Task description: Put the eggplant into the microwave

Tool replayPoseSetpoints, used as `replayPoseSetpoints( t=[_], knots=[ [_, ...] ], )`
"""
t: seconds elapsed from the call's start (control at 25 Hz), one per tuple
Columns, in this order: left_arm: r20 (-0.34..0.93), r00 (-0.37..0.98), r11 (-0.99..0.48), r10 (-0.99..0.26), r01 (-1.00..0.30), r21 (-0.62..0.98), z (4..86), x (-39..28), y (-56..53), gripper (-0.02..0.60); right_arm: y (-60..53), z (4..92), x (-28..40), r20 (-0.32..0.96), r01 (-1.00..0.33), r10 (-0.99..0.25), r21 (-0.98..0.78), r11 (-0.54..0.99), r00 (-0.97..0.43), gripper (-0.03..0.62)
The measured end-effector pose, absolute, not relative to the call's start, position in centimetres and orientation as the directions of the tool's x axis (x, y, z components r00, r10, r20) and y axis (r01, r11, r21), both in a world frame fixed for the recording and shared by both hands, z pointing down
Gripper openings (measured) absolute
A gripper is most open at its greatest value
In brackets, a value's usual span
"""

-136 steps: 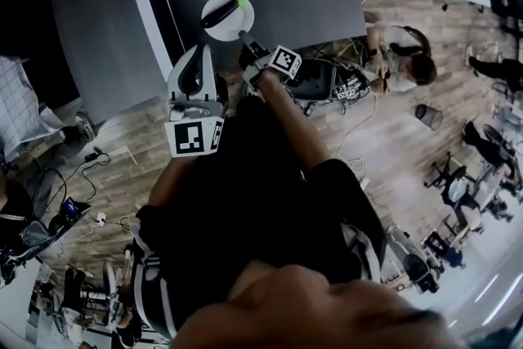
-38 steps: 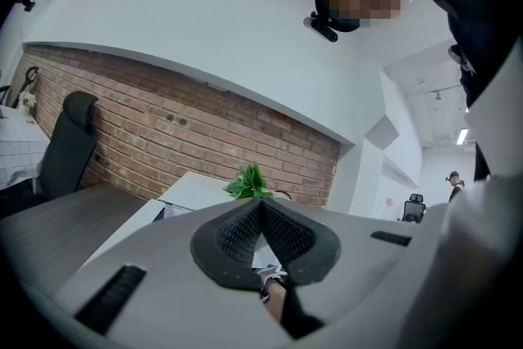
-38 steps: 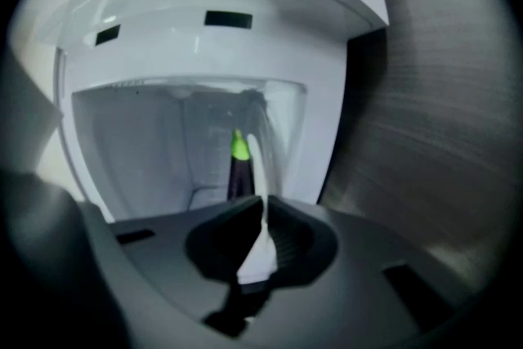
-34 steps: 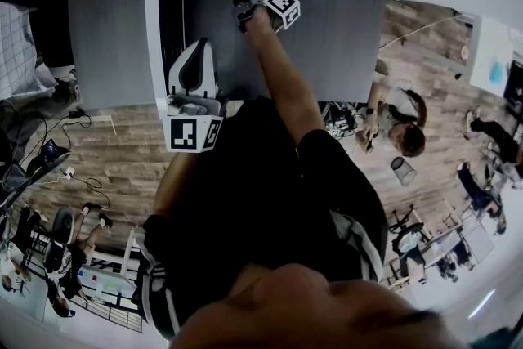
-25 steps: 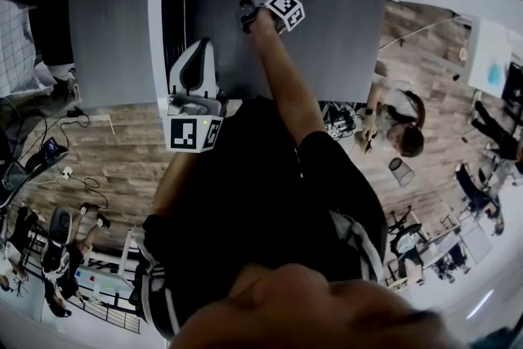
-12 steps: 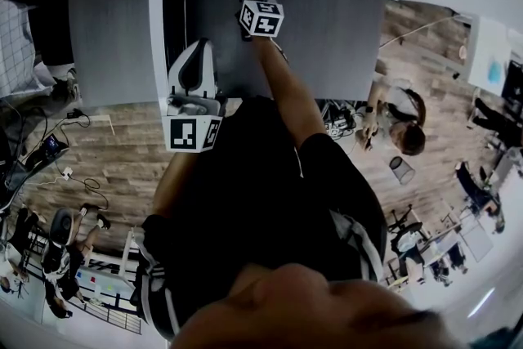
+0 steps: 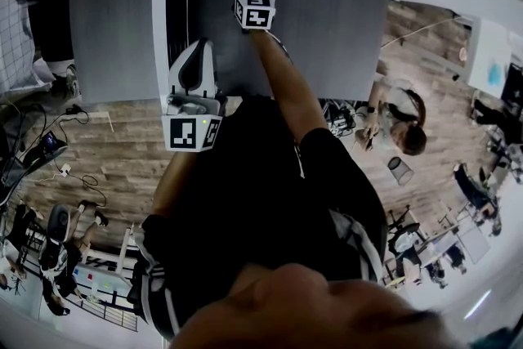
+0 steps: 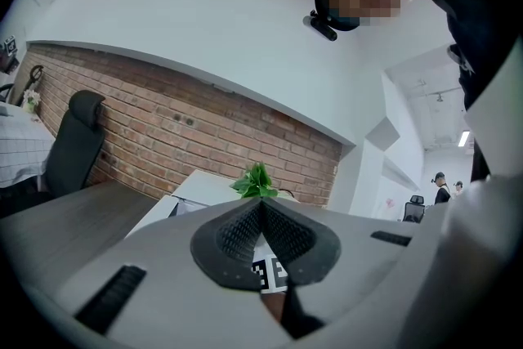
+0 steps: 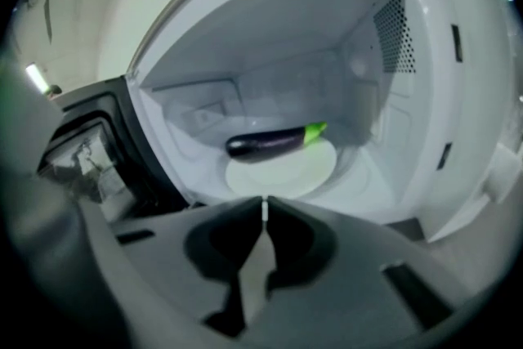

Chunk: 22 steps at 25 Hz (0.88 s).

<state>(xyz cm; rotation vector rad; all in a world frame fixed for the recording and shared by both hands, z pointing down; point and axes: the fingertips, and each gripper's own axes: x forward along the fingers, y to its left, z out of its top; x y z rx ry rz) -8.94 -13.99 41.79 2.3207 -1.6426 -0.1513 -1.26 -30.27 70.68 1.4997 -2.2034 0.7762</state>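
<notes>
Right jaws: the right gripper [image 9: 265, 210] is clenched, with only a hairline between the pads. The jaws have just been closing, and nothing is between them.
Left jaws: the left gripper [image 8: 261, 207] is pressed together at the tips and grasps nothing.
Eggplant [image 9: 274, 140]: lies on its side on the plate inside the microwave, well apart from both grippers. In the right gripper view its green stem end points right.
Plate [image 9: 286, 176]: white and round, resting on the floor of the microwave cavity. The eggplant lies across its far half.
Microwave [image 9: 392, 94]: white, with its cavity open toward the right gripper. It stands at the far side of the grey table [image 7: 327, 37].
Door [image 7: 157, 29]: swung open to the left of the cavity. In the head view its white edge runs toward the person.
Right gripper position: held just in front of the cavity opening with the arm stretched out. It is tilted downward toward the plate.
Left gripper position: held close to the person's body, just right of the open door. It points level across the table.
Plant [image 8: 257, 180]: green leaves on top of the microwave, seen just above the left gripper's tips.
Background, left gripper view: a brick wall [image 8: 163, 127] and a dark office chair [image 8: 73, 143] at the left.
</notes>
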Motion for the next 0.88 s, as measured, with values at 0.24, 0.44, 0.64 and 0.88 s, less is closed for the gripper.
replayPoseSetpoints(
  t=[0.24,0.44,0.64,0.88],
  knots=[
    [0.087,0.337,-0.299,-0.937,-0.907,0.295,41.7,-9.4,-13.9,0.031,-31.4,70.5,-1.2,0.577,-0.933,-0.733,-0.240,0.269,-0.360,0.043],
    [0.089,0.337,-0.298,-0.937,-0.907,0.296,41.9,-9.5,-13.8,0.031,-31.5,70.2,-1.0,0.574,-0.934,-0.737,-0.245,0.262,-0.357,0.041],
    [0.082,0.342,-0.305,-0.936,-0.906,0.293,41.5,-9.4,-13.7,0.031,-30.4,68.9,-0.8,0.560,-0.930,-0.744,-0.263,0.257,-0.364,0.038],
    [0.068,0.357,-0.327,-0.931,-0.905,0.272,40.6,-9.1,-13.2,0.031,-28.2,66.3,0.0,0.542,-0.929,-0.757,-0.267,0.256,-0.364,0.037]
  ],
)
